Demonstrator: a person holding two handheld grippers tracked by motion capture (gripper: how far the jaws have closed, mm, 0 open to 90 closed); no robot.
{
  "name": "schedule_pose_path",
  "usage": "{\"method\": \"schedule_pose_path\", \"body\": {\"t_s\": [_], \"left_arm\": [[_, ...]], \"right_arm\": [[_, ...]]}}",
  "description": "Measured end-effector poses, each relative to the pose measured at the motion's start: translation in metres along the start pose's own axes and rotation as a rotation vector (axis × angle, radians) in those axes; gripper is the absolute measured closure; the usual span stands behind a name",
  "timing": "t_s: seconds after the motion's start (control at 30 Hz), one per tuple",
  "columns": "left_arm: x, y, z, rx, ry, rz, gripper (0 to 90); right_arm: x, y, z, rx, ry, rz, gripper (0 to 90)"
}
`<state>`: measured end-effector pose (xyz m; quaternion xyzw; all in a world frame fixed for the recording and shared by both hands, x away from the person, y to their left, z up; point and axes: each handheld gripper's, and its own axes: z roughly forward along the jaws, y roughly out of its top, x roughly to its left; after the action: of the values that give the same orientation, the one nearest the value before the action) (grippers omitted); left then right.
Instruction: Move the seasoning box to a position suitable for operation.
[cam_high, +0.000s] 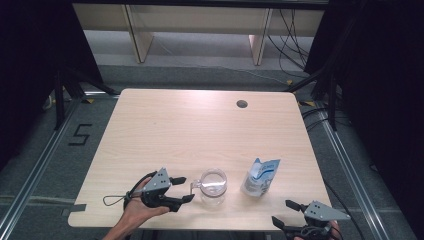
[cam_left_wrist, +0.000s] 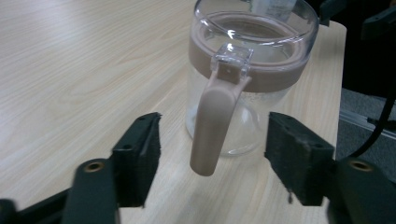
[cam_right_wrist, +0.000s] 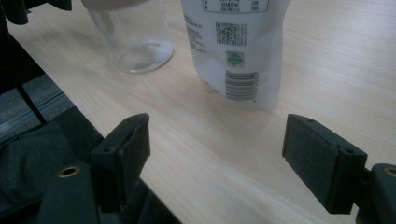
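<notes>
- Standing near the table's (cam_high: 150, 130) front edge, the glass jar (cam_high: 213, 187) has its beige handle (cam_left_wrist: 212, 126) between the released left gripper (cam_high: 186, 189).
- Right gripper (cam_high: 283, 212) gapes, gripping nothing.
- White pouch (cam_high: 261, 177): barcode and QR code; its small print is unreadable.

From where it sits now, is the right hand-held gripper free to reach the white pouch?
Probably yes. The right hand-held gripper is open and faces the pouch across bare table; the glass jug stands off to one side.
</notes>
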<state>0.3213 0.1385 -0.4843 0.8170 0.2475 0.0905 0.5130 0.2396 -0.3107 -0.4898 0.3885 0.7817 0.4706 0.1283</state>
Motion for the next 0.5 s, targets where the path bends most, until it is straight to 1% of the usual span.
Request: {"method": "schedule_pose_path", "body": {"t_s": [0.03, 0.07, 0.1, 0.13, 0.17, 0.2, 0.23, 0.27, 0.3, 0.37, 0.4, 0.43, 0.47, 0.5], "left_arm": [[0.000, 0.000, 0.000, 0.000, 0.000, 0.000, 31.0], [-0.001, -0.001, -0.003, -0.006, 0.002, -0.026, 30.3], [-0.003, -0.002, -0.005, -0.009, -0.001, -0.053, 30.3], [-0.005, -0.003, -0.009, -0.003, -0.001, -0.060, 27.8], [-0.005, -0.003, -0.009, -0.003, -0.001, -0.060, 27.2], [-0.010, -0.006, -0.013, 0.009, 0.021, -0.088, 27.0], [-0.013, -0.007, -0.014, 0.005, 0.017, -0.125, 26.4], [-0.014, -0.008, -0.015, 0.006, 0.015, -0.137, 25.4], [-0.016, -0.009, -0.017, 0.004, 0.021, -0.147, 25.0], [-0.016, -0.009, -0.019, 0.003, 0.015, -0.143, 24.1], [-0.018, -0.010, -0.020, -0.013, 0.021, -0.174, 20.0], [-0.019, -0.010, -0.022, -0.005, 0.037, -0.188, 18.2], [-0.019, -0.010, -0.022, -0.005, 0.037, -0.188, 16.2], [-0.021, -0.010, -0.023, -0.022, 0.045, -0.206, 15.7]], "right_arm": [[0.000, 0.000, 0.000, 0.000, 0.000, 0.000, 24.4], [0.001, 0.001, 0.000, -0.014, -0.011, -0.008, 25.2], [0.001, 0.001, 0.000, -0.014, -0.011, -0.008, 25.2], [0.002, 0.002, 0.000, -0.025, -0.010, -0.033, 25.3], [0.003, 0.002, 0.001, -0.022, -0.008, -0.027, 25.3], [0.004, 0.003, 0.001, -0.021, 0.001, -0.031, 25.6], [0.005, 0.004, 0.001, -0.021, 0.001, -0.037, 25.9], [0.007, 0.004, 0.001, -0.022, -0.004, -0.039, 26.6], [0.008, 0.004, 0.002, -0.019, 0.005, -0.038, 27.4], [0.010, 0.004, 0.003, -0.025, 0.002, -0.045, 27.8], [0.014, 0.004, 0.004, -0.013, 0.006, -0.046, 28.1], [0.015, 0.004, 0.004, -0.009, 0.013, -0.056, 28.1], [0.016, 0.004, 0.005, -0.013, 0.017, -0.058, 28.1], [0.018, 0.004, 0.005, -0.011, 0.021, -0.057, 28.1]]}}
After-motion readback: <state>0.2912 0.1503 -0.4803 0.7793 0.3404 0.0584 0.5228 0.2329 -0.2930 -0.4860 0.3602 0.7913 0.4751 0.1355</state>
